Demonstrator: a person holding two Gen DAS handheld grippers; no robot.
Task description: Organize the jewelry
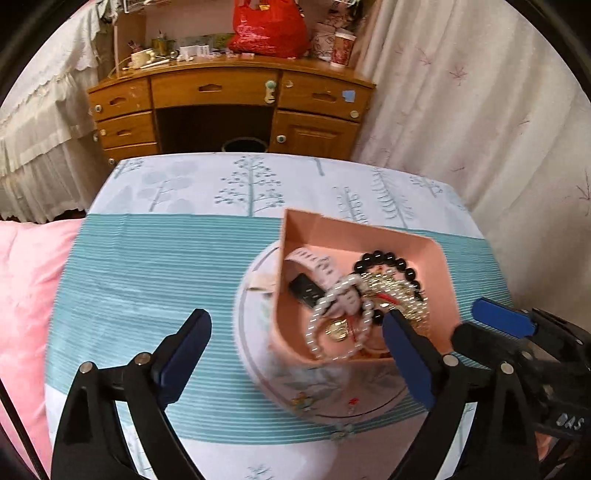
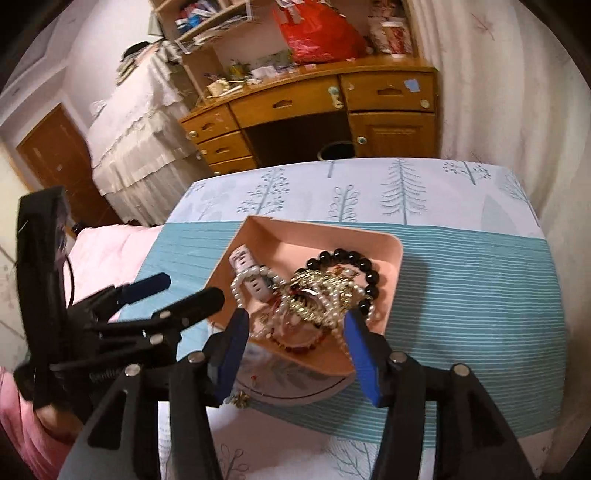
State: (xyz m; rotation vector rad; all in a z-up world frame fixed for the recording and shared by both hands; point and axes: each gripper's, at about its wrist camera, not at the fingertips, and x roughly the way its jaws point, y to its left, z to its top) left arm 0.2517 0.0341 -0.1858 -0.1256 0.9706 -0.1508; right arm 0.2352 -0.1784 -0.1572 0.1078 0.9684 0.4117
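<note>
A pink tray [image 1: 439,295] [image 2: 280,236] rests tilted on a round white plate [image 1: 258,373] [image 2: 295,387] on the teal striped cloth. Inside lie a black bead bracelet [image 1: 391,258] [image 2: 347,258], a pearl strand [image 1: 332,314] [image 2: 243,280], tangled gold chains [image 1: 395,291] [image 2: 321,291] and a pink watch strap [image 1: 314,262] [image 2: 245,258]. My left gripper [image 1: 297,319] is wide open, with the tray's left rim between its fingers and its right finger over the near rim. My right gripper [image 2: 297,314] is open, straddling the tray's near corner; the pads press on nothing.
A small gold piece [image 2: 242,398] lies on the cloth beside the plate. Pink bedding [image 1: 26,295] borders the table on the left, and a curtain [image 1: 480,129] hangs to the right. Beyond the far edge stands a cluttered wooden desk [image 1: 229,92] with a red bag [image 1: 269,29].
</note>
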